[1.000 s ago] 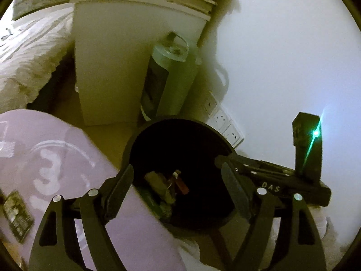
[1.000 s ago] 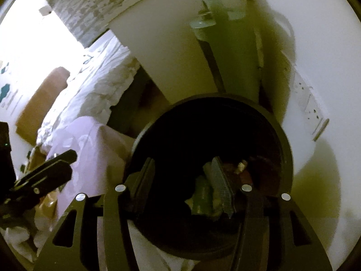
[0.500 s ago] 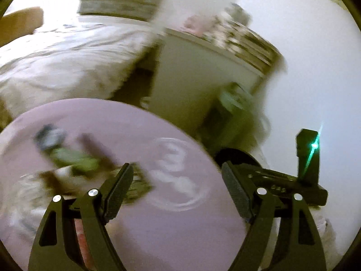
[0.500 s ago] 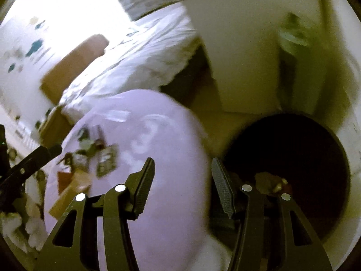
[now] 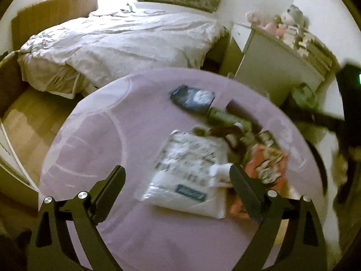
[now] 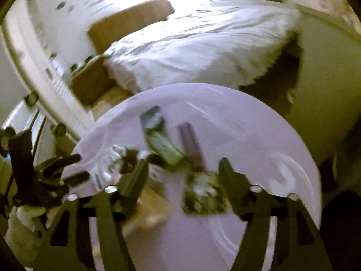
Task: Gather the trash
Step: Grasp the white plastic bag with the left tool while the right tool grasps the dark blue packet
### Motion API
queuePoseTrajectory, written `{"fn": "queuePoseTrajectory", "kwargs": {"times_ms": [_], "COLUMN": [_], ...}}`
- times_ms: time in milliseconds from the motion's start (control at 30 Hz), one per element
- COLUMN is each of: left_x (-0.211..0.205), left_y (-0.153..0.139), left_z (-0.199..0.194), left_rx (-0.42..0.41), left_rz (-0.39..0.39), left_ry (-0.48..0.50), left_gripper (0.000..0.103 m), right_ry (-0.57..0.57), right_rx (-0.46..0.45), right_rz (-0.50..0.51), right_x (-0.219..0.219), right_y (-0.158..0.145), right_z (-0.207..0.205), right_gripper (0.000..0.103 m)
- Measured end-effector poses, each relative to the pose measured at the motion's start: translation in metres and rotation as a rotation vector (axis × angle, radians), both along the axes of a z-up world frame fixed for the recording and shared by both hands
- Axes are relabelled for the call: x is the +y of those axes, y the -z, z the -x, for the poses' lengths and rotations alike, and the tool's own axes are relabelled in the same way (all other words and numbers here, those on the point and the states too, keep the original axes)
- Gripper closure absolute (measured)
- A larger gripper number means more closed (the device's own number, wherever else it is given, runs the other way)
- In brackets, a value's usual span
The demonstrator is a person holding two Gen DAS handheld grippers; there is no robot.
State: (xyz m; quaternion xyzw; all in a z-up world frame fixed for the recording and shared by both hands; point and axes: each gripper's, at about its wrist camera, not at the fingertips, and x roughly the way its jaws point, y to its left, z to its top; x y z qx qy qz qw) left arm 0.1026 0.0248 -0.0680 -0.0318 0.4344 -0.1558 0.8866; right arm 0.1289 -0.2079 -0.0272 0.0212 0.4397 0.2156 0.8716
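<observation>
A round lilac table (image 5: 94, 144) carries a heap of trash: a white printed plastic bag (image 5: 191, 171), a dark blue pouch (image 5: 191, 98), a green wrapper (image 5: 227, 117), an orange-red wrapper (image 5: 266, 164). My left gripper (image 5: 177, 181) is open and empty, hovering over the white bag. My right gripper (image 6: 182, 170) is open and empty above the same table (image 6: 259, 140), over a green wrapper (image 6: 164, 145) and a dark printed packet (image 6: 203, 194). The right wrist view is blurred. The right gripper's body (image 5: 347, 103) shows at the left view's right edge.
A bed with white bedding (image 5: 121, 38) lies behind the table, a brown headboard (image 5: 54, 11) at its left. A white cabinet (image 5: 277, 67) with plush toys stands right, against the wall. The black bin's edge (image 6: 343, 225) shows at lower right. Wooden floor (image 5: 27, 122) lies left.
Both grippers have swung left from over the black bin to above the lilac table and its trash. Both stay open and empty.
</observation>
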Motion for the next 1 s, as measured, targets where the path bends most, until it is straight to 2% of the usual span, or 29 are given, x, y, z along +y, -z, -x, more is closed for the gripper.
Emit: {"fn": "queuePoseTrajectory", "kwargs": {"times_ms": [100,300,533,567,600,667,733,867,900,967,1000], "left_x": [0.006,-0.003,-0.006,-0.006,-0.006,-0.007,-0.009,-0.010,-0.009,-0.011,-0.012], "left_y": [0.008,0.019,0.026,0.027,0.028,0.029,0.029,0.031,0.031,0.030,0.029], "left_z": [-0.002,-0.010,-0.012,-0.012,-0.012,-0.013,-0.015,-0.021,-0.022,-0.022,-0.021], "left_rx": [0.019,0.030,0.041,0.041,0.043,0.043,0.041,0.047,0.045,0.032,0.025], "left_rz": [-0.018,-0.049,-0.059,-0.057,-0.054,-0.053,-0.054,-0.034,-0.033,-0.030,-0.013], "left_ry": [0.038,0.137,0.161,0.164,0.167,0.167,0.171,0.152,0.144,0.140,0.146], "left_gripper": [0.011,0.011,0.006,0.006,0.005,0.005,0.005,0.006,0.009,0.027,0.039], "right_ry": [-0.090,-0.190,-0.258,-0.262,-0.262,-0.242,-0.224,-0.173,-0.164,-0.140,-0.132], "right_rx": [0.015,0.059,0.093,0.101,0.101,0.106,0.097,0.071,0.065,0.050,0.046], "right_rz": [0.070,0.214,0.382,0.381,0.344,0.328,0.299,0.180,0.158,0.096,0.078], "right_x": [0.046,0.108,0.147,0.147,0.146,0.141,0.135,0.112,0.107,0.091,0.087], "right_y": [0.004,0.027,0.070,0.075,0.075,0.075,0.071,0.050,0.045,0.032,0.028], "right_z": [-0.033,-0.086,-0.110,-0.110,-0.109,-0.108,-0.104,-0.083,-0.079,-0.062,-0.056], "right_gripper": [0.036,0.036,0.036,0.040,0.052,0.054,0.061,0.061,0.061,0.061,0.061]}}
